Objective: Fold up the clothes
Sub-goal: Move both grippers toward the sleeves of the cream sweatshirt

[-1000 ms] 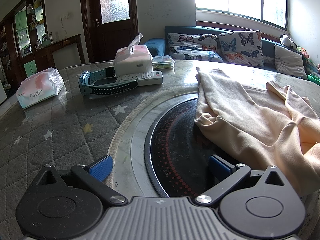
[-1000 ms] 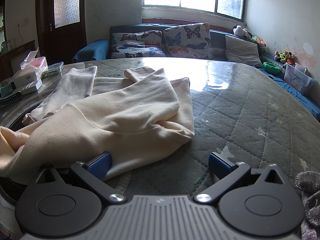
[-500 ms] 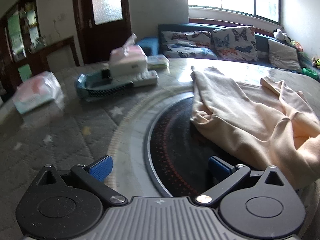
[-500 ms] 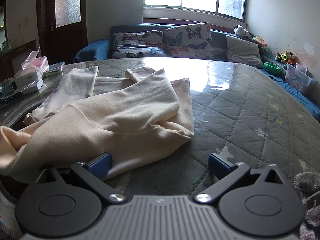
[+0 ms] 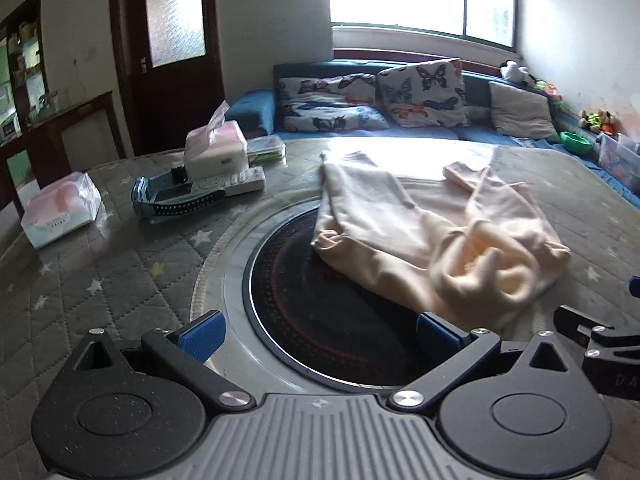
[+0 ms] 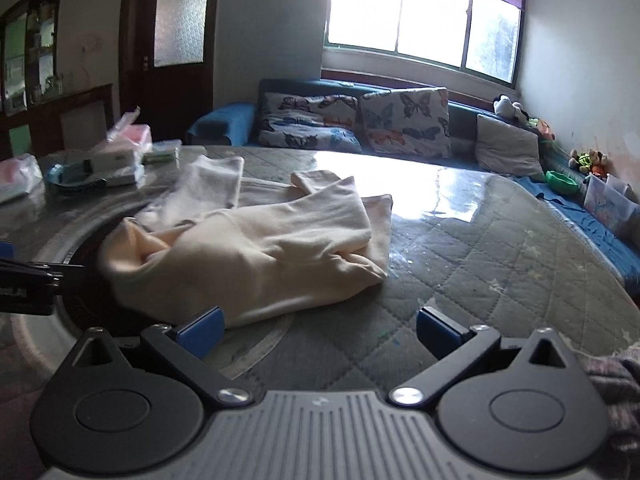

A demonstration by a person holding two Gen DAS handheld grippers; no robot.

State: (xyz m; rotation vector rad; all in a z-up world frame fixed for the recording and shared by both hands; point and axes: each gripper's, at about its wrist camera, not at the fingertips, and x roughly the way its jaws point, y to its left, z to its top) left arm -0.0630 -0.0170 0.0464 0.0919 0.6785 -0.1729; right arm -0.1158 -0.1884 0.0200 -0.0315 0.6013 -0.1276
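A cream garment (image 5: 432, 236) lies crumpled on the round table, partly over the black inset disc (image 5: 320, 312); its near end is bunched into a lump. In the right wrist view the same cream garment (image 6: 260, 248) spreads ahead and to the left. My left gripper (image 5: 318, 330) is open above the disc, its right pad close to the cloth's near edge. My right gripper (image 6: 318, 326) is open too, its left pad beside the garment's hem, nothing between the fingers. Each gripper shows at the edge of the other's view.
The table wears a grey quilted cover (image 5: 100, 280) under glass. At the far left sit a tissue box (image 5: 216, 152), a remote (image 5: 224, 184), a blue device (image 5: 168, 200) and a tissue pack (image 5: 60, 208). A sofa with butterfly cushions (image 5: 420, 96) stands behind. Grey cloth (image 6: 612, 380) lies at lower right.
Both grippers have pulled back and risen, so the garment sits farther away. The garment's near end, stretched out toward me before, is bunched into a lump now. The views swung right.
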